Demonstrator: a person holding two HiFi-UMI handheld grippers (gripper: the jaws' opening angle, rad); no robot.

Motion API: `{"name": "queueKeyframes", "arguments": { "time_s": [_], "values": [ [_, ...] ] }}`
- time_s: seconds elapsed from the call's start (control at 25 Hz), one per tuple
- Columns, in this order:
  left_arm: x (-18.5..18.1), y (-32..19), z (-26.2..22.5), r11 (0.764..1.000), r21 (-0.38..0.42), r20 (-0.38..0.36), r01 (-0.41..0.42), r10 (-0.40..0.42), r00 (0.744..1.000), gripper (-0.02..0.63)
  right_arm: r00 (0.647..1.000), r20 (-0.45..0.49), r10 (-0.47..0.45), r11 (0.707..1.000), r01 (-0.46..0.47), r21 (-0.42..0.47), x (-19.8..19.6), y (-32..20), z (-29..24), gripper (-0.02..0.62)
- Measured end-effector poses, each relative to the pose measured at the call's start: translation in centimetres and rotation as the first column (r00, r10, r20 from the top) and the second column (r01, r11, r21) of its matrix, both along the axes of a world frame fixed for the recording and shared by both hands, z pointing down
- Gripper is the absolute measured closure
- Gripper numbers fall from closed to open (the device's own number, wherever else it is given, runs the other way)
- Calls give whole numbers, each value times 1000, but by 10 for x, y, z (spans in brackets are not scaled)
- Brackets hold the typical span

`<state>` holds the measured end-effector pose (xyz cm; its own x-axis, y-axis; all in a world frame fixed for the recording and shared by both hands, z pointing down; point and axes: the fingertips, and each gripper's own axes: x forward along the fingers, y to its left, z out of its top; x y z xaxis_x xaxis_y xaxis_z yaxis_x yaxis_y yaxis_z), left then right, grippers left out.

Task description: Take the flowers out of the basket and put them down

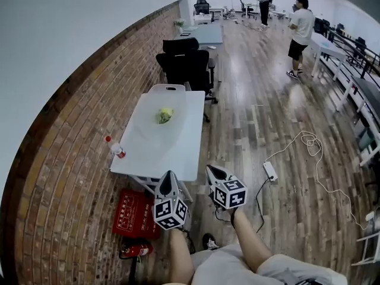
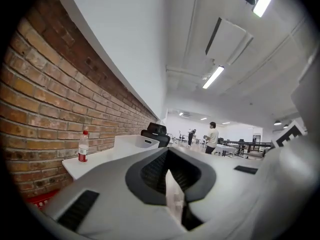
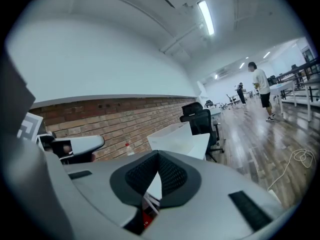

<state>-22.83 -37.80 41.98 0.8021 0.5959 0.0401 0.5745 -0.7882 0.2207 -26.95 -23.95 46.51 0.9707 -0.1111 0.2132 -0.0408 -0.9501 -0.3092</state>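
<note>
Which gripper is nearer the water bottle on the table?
Left. The left gripper is at the table's near edge, right of the bottle; the right gripper is farther right.

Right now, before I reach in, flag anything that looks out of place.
The flowers lie loose on the table, outside the basket at its far end. A power strip and its looped cable sprawl across the floor, a trip risk. A red extinguisher lies on its side by the table's near end.

The flowers point(image 1: 165, 115), a small yellow-green bunch, are lying out on the white tabletop point(image 1: 178, 150), just left of centre frame. The white basket point(image 1: 168, 88) is sitting upright just above them.
</note>
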Motion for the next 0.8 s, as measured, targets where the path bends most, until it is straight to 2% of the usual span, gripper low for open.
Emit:
{"name": "queueKeyframes", "arguments": {
  "time_s": [0.24, 0.44, 0.6, 0.68, 0.8],
  "values": [
    [28, -7, 20, 999, 33, 15, -10, 10, 1000, 586, 999, -12, 36, 996, -35, 86, 24, -2, 8, 575],
    [44, -8, 33, 1000, 21, 39, 7, -8, 999, 588, 997, 33, 68, 995, -70, 68, 32, 4, 25, 575],
    [57, 8, 39, 1000, 3, 55, -20, 19, 998, 589, 994, 38, 98, 991, -101, 83, 37, 18, 30, 575],
    [64, 23, 39, 999, 21, 61, -33, 32, 998, 589, 987, 84, 137, 984, -146, 104, 40, 35, 37, 575],
    [77, 44, 30, 998, 41, 46, -47, 45, 998, 589, 972, 143, 188, 955, -215, 202, 49, 60, 48, 577]
  ]
}}
